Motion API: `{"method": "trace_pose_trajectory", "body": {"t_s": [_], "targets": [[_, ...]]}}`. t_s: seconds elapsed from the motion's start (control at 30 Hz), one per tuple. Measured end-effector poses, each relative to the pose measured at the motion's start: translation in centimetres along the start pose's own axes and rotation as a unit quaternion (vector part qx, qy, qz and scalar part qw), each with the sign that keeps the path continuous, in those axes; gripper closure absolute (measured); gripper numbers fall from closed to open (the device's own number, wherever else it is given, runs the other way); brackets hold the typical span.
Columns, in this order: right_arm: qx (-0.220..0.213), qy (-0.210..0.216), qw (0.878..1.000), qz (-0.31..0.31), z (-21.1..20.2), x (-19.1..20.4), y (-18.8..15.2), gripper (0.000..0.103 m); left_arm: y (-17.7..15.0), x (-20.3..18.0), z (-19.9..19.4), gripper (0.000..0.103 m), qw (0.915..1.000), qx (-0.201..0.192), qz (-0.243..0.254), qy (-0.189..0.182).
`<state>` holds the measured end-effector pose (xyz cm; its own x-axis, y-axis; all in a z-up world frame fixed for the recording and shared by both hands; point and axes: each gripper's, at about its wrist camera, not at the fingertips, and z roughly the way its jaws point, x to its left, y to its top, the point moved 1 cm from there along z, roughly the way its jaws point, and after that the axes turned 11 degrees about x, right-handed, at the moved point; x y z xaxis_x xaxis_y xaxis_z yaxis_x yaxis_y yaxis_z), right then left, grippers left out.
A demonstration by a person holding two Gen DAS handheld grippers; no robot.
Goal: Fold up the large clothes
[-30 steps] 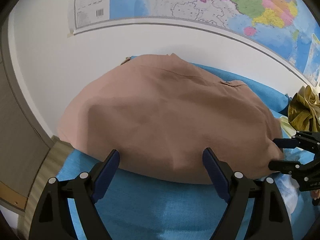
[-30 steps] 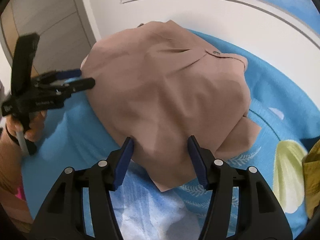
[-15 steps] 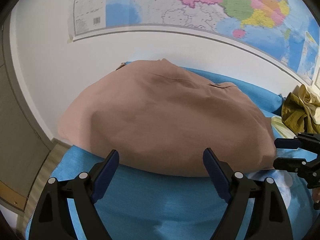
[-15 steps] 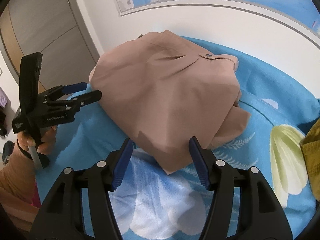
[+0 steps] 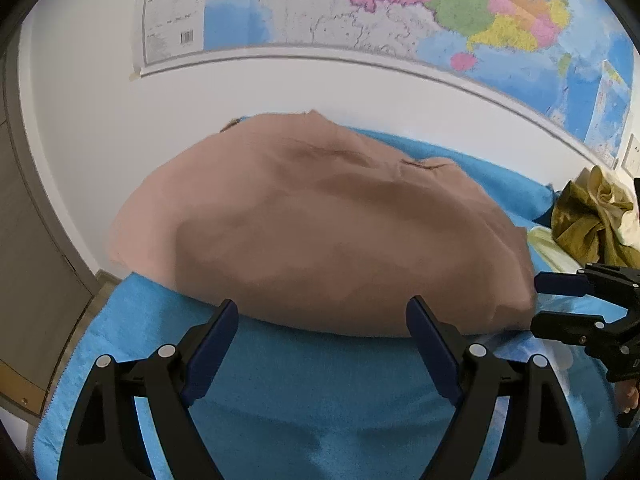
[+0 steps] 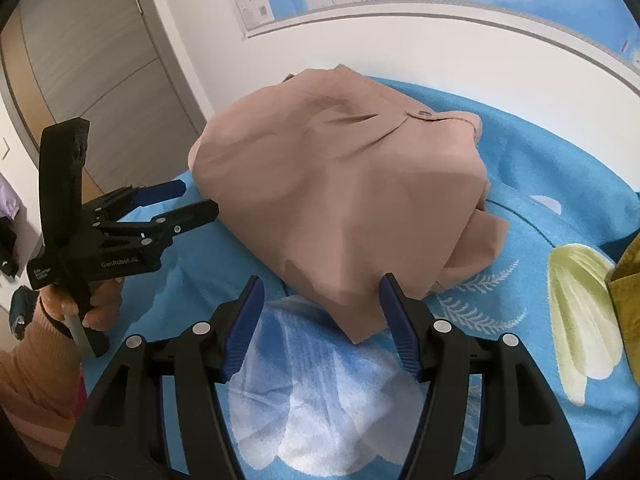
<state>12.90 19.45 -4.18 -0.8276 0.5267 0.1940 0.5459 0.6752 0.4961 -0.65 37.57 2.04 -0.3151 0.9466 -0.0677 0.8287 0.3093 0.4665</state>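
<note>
The garment (image 6: 344,184) filling the middle of both views is a plain dusty pinkish tan, with one small dark button near its upper right. Under it, the blanket (image 6: 560,168) is bright sky blue, printed with white feathery leaves, a pale yellow petal at the right and a big white-and-blue bloom at the bottom centre. At the right edge a crumpled cloth (image 5: 588,216) is olive-mustard. Both grippers (image 5: 322,344) (image 6: 322,326) are black with dark blue pads. Along the top, the map (image 5: 400,0) shows light blue sea and pink, green, orange and yellow patches. The sleeve (image 6: 36,352) at lower left is orange-tan.
</note>
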Motion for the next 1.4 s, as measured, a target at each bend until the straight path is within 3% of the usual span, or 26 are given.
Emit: {"method": "trace_pose_trajectory", "body": {"t_s": [0.23, 0.93, 1.4], "targets": [[0.02, -0.003, 1.0, 0.013, 1.8, -0.3, 0.2, 0.043, -0.1, 0.4, 1.3, 0.02, 0.9995, 0.023, -0.018, 0.008], [-0.012, 0.02, 0.999, 0.029, -1.7, -0.4, -1.8, 0.041, -0.6, -4.2, -3.2, 0.019, 0.9987, -0.037, 0.031, 0.015], [-0.027, 0.013, 0.994, 0.103, -1.3, -5.4, 0.8, 0.036, 0.3, -4.1, -1.9, 0.019, 0.9991, -0.028, 0.028, 0.017]]}}
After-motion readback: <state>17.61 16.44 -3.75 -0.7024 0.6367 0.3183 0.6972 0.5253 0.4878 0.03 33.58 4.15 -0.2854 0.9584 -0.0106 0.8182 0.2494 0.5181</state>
